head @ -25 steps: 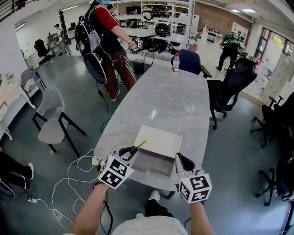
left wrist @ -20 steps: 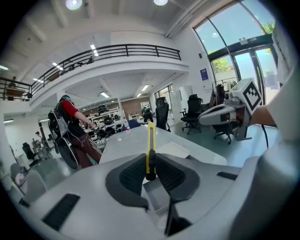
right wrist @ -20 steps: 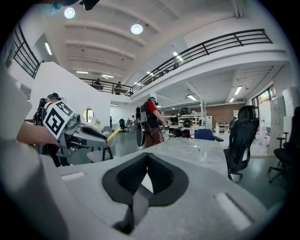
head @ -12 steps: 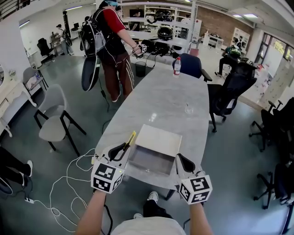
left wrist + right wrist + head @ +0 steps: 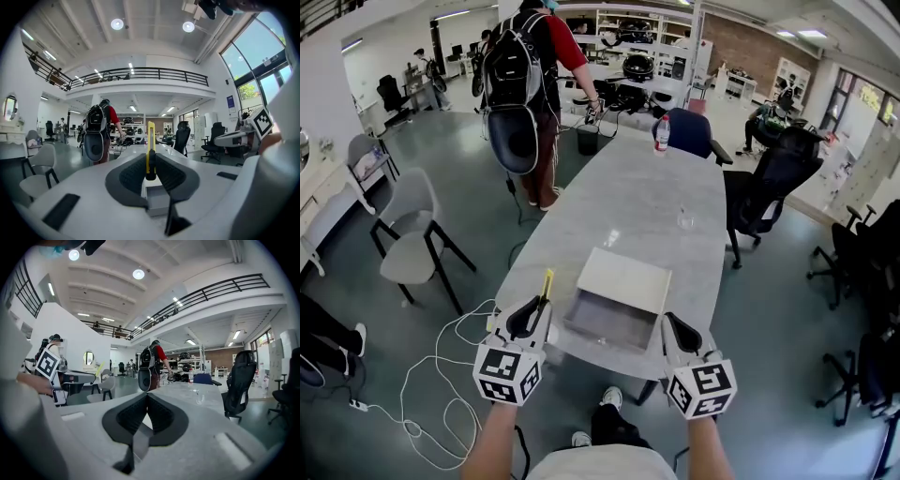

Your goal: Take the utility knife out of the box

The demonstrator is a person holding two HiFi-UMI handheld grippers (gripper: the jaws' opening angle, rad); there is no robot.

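The yellow utility knife [image 5: 547, 284] stands upright, clamped between the fingers of my left gripper [image 5: 534, 314], just off the box's left side near the table's front edge. In the left gripper view the knife [image 5: 150, 150] rises between the dark pads, and the box [image 5: 157, 199] lies below them. The open grey box [image 5: 609, 323] rests on the long table [image 5: 628, 187], its pale lid [image 5: 630, 278] lying behind it. My right gripper [image 5: 675, 328] hovers at the box's front right corner; in its own view the right gripper [image 5: 146, 397] is shut with nothing in it.
A water bottle [image 5: 659, 131] stands at the table's far end and a glass [image 5: 684, 220] at mid-table. A person with a backpack [image 5: 520, 103] stands at the far left. A grey chair [image 5: 408, 239], floor cables [image 5: 441, 375] and black office chairs [image 5: 769, 178] flank the table.
My left gripper has carried the knife leftward and up, away from the box, rolling it from slanted to upright. The right gripper has drifted slightly. The person with the backpack has turned away.
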